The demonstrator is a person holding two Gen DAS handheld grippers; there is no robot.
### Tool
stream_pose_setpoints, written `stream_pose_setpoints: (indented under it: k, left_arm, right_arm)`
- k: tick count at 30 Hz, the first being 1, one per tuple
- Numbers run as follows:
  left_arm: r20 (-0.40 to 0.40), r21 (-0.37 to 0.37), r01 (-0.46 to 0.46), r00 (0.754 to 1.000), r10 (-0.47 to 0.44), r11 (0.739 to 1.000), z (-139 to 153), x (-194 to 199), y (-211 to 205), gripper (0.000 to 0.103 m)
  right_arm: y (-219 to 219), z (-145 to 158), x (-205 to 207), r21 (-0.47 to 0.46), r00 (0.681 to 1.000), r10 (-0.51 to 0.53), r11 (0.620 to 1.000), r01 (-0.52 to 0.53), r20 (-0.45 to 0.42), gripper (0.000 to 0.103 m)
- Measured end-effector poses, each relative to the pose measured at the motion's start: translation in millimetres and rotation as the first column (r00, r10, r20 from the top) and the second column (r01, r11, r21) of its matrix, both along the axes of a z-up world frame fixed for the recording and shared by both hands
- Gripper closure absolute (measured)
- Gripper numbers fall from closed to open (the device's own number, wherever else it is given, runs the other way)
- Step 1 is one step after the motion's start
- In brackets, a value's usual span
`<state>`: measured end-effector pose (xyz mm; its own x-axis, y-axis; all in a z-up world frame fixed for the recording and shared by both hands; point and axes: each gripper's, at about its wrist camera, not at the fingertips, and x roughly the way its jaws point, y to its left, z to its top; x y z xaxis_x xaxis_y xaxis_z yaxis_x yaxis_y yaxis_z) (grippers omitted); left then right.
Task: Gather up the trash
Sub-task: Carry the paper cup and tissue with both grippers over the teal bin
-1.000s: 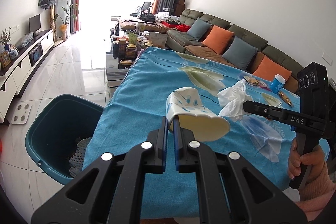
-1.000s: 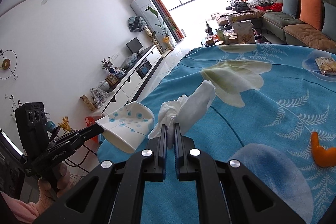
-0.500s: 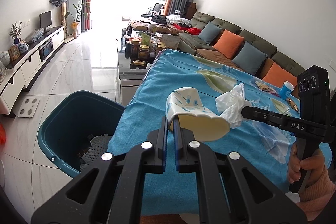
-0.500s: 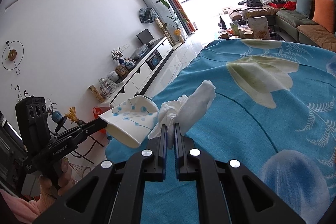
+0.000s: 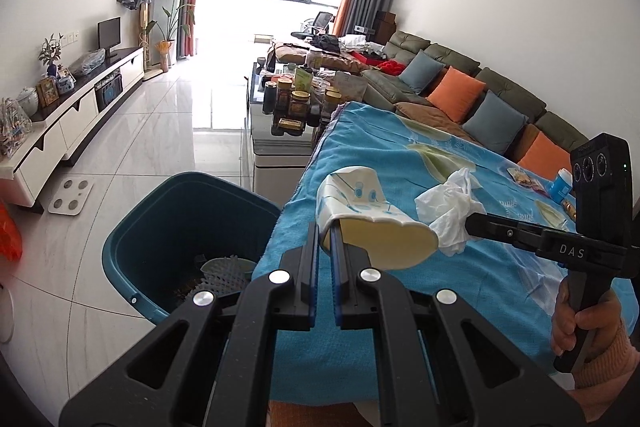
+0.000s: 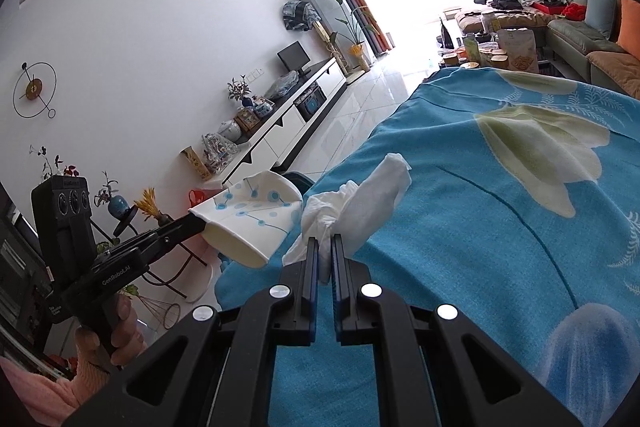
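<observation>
Left wrist view: a crushed paper cup (image 5: 360,219) is pinched in the left gripper (image 5: 325,259), tissue (image 6: 352,211) in the right gripper (image 6: 325,259). Both have been carried leftward off the blue-clothed worktop (image 5: 400,155); the teal bin (image 5: 180,223) is now nearer, so dropping seems imminent.

The teal bin (image 5: 188,227) stands on the floor just beside the table edge, its mouth unobstructed from above; a white mesh piece (image 5: 224,269) lies at its bottom. The blue tablecloth (image 5: 400,155) has bare stretches, while a cluttered coffee table (image 5: 280,115) stands close beyond the bin and the table.
</observation>
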<state>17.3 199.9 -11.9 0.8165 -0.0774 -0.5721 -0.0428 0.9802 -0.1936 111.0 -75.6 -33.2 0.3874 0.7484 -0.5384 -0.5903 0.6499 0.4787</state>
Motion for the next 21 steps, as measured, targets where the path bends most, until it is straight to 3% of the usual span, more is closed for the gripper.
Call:
stream_pose_setpoints:
  k: [21]
  left_arm:
    - [0.001,0.017,-0.112,0.994,0.112,0.994,3.4,-16.4,47.9,0.097]
  right_arm:
    - [49.0,1.6,5.3,-0.008,0.994,0.107,0.994,-0.107,-0.004,0.098]
